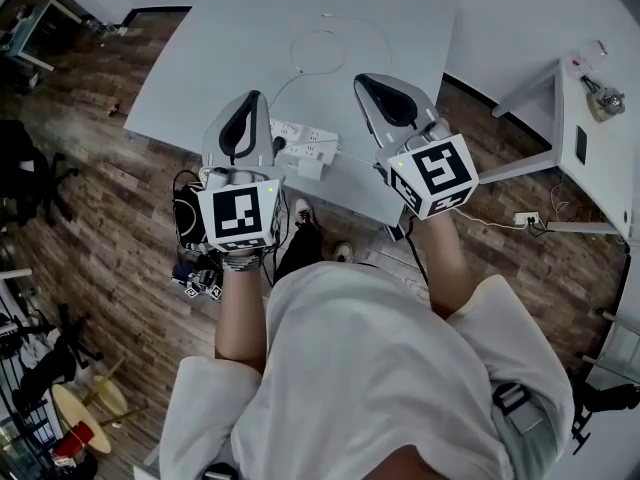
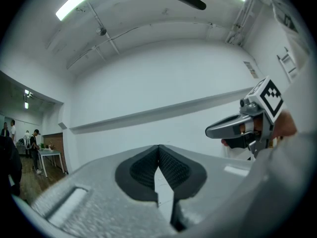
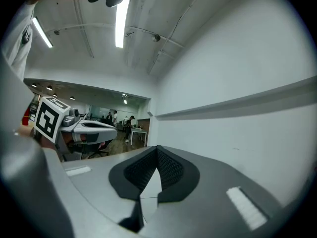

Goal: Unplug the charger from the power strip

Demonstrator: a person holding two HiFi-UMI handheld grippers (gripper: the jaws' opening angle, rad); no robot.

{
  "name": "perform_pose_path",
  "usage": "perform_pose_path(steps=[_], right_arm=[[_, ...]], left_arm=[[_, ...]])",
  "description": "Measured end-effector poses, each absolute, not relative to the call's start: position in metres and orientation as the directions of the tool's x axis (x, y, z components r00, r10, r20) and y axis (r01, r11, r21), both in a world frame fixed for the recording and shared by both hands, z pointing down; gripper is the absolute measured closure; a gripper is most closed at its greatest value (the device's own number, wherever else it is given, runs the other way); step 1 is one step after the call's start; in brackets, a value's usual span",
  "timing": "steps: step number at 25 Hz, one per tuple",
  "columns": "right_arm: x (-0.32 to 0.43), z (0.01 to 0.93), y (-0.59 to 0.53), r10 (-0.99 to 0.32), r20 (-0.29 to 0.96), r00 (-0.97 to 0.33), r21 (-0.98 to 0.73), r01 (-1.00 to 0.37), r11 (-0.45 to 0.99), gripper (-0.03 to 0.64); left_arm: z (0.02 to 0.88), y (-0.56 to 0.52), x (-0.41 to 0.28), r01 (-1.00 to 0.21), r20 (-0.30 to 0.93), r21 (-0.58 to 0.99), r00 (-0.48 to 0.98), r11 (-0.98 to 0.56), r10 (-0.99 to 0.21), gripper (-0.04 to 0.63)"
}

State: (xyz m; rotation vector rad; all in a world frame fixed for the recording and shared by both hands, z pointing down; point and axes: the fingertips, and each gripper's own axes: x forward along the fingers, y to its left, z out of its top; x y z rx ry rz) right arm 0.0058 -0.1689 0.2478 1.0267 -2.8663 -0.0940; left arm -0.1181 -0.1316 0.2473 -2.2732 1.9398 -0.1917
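In the head view a white power strip (image 1: 306, 140) lies near the front edge of the white table (image 1: 230, 38). A black plug (image 1: 280, 146) sits at its left end, and a white charger block (image 1: 311, 168) sits against its near side. A thin white cable (image 1: 318, 53) loops farther back on the table. Both grippers are held high above the strip and point level at the white wall. My left gripper (image 1: 255, 98) (image 2: 158, 147) is shut, with nothing between its pads. My right gripper (image 1: 365, 80) (image 3: 157, 148) is shut too and holds nothing.
A black bag (image 1: 188, 213) sits on the wooden floor under the table's left corner. A second white desk (image 1: 590, 118) stands at the right, with another power strip (image 1: 527, 218) on the floor beside it. People (image 3: 130, 125) stand far off across the room.
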Motion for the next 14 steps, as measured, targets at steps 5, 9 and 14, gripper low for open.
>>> perform_pose_path(steps=[5,9,14], right_arm=[[0.006,0.238,-0.165,-0.633,0.055,-0.772,0.099,-0.627,0.773,0.617],[0.007,0.236,-0.163,-0.636,0.05,-0.77,0.102,-0.629,0.77,0.617],[0.009,0.235,-0.159,-0.629,0.047,-0.776,0.091,-0.624,0.776,0.617]], left_arm=[[0.231,-0.128,-0.118,-0.964,-0.026,-0.222,0.154,-0.145,-0.988,0.591],[0.23,-0.125,-0.12,-0.964,-0.027,-0.225,0.149,-0.139,-0.989,0.591],[0.232,-0.122,-0.117,-0.964,-0.021,-0.225,0.15,-0.142,-0.988,0.591]])
